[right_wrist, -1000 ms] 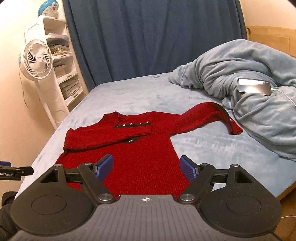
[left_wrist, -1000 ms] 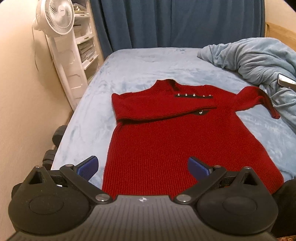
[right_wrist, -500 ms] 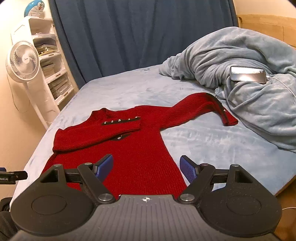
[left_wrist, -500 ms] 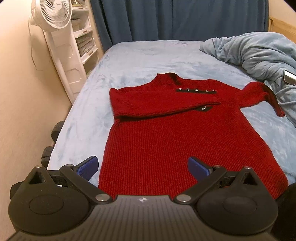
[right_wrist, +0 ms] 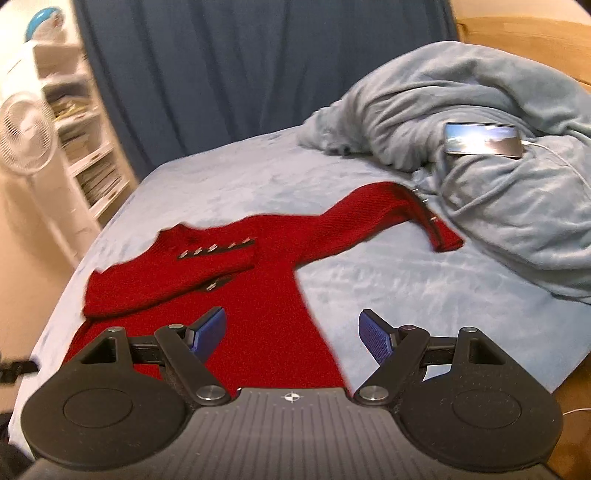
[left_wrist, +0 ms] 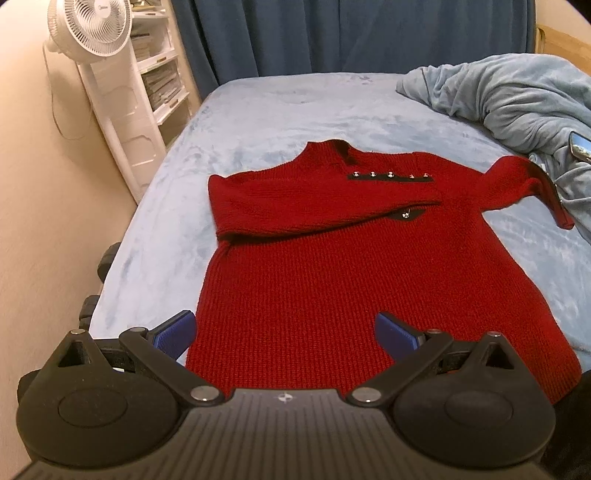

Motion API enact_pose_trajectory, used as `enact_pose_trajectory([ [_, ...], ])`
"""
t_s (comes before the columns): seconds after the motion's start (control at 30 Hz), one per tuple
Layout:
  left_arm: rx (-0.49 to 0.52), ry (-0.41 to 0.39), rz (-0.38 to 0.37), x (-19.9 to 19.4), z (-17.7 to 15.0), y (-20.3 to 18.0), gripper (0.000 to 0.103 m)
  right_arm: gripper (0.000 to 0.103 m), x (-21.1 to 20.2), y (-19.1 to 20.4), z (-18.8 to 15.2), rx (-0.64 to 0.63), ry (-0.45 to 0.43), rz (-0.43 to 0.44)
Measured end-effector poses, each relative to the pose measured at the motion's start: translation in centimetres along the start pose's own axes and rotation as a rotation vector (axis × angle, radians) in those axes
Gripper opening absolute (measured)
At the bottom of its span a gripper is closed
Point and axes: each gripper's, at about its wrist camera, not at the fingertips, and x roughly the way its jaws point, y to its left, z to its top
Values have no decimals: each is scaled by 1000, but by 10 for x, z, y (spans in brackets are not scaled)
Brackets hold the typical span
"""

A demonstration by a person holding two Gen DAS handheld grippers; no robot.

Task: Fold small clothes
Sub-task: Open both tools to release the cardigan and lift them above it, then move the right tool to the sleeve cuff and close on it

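A red knit sweater (left_wrist: 354, 273) lies flat on the light blue bed (left_wrist: 266, 110), neck toward the far end. Its left sleeve is folded across the chest, the cuff with small buttons (left_wrist: 388, 175) lying on top. Its right sleeve (right_wrist: 384, 218) stretches out to the right toward the blanket. My left gripper (left_wrist: 284, 332) is open and empty, above the sweater's hem. My right gripper (right_wrist: 291, 332) is open and empty, above the hem's right side and the sweater (right_wrist: 258, 295).
A rumpled blue blanket (right_wrist: 480, 147) is piled at the right with a phone (right_wrist: 482, 140) and its cable on top. A white fan (left_wrist: 92, 29) and white shelves (left_wrist: 155, 85) stand left of the bed. Dark blue curtains (right_wrist: 240, 74) hang behind.
Both grippers have shifted a little over the hem; the right one has swung to the right and nearer the stretched sleeve. The sweater has not moved.
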Motion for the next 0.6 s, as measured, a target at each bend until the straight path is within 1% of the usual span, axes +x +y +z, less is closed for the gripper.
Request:
enact_pose_trajectory([
  [0.1, 0, 15, 5, 7, 2, -1, 103, 80, 25, -22, 15, 4, -7, -58],
  [0.17, -1, 23, 10, 12, 4, -1, 103, 80, 47, -38, 23, 6, 4, -104],
  [0.33, -4, 59, 18, 27, 7, -3, 103, 80, 111, -86, 34, 77, 50, -256],
  [0.43, 4, 86, 22, 37, 7, -6, 103, 80, 147, -109, 36, 74, 59, -310],
  [0.5, 6, 102, 27, 42, 7, -8, 103, 80, 172, -122, 37, 47, 58, -369],
  [0.6, 3, 120, 37, 50, 8, -9, 103, 80, 206, -136, 39, 18, 70, -420],
])
